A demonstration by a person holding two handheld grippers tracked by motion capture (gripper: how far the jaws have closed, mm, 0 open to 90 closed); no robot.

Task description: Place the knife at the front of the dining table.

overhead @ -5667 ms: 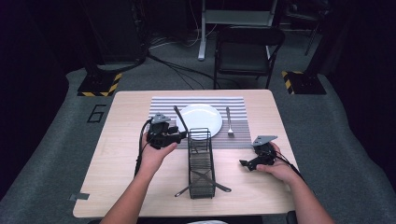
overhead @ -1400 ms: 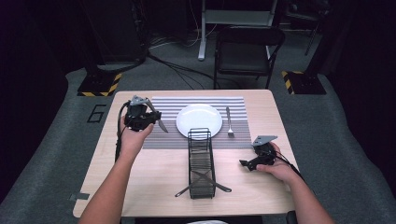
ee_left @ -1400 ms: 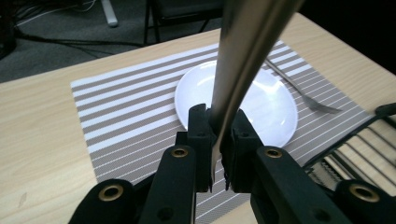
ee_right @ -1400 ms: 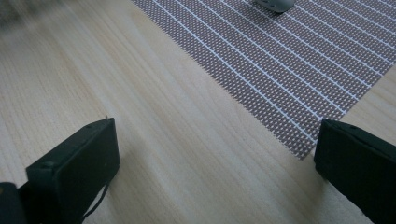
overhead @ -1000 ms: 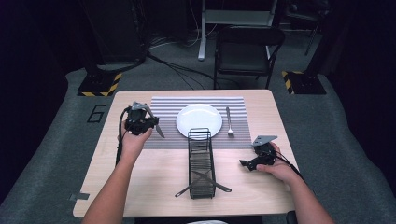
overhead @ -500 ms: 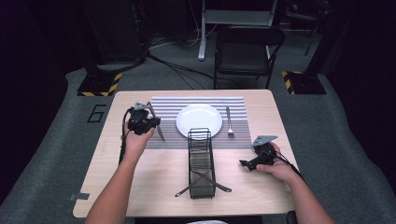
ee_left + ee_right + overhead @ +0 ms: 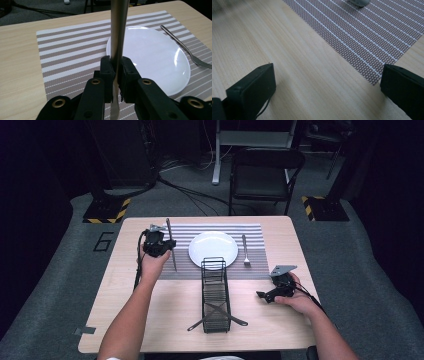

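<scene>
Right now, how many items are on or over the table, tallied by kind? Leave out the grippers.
Knife: 1
Fork: 1
Plate: 1
Striped placemat: 1
Wire rack: 1
Crossed utensils in the rack, kind unclear: 2
Total: 7

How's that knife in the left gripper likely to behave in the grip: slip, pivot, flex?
The knife looks like smooth polished metal, so it is probably slippery. The left gripper clamps it on a short stretch with most of its length sticking out, so it may pivot if bumped. It looks rigid and should not flex. Its thin, flat shape probably won't roll on the placemat.
</scene>
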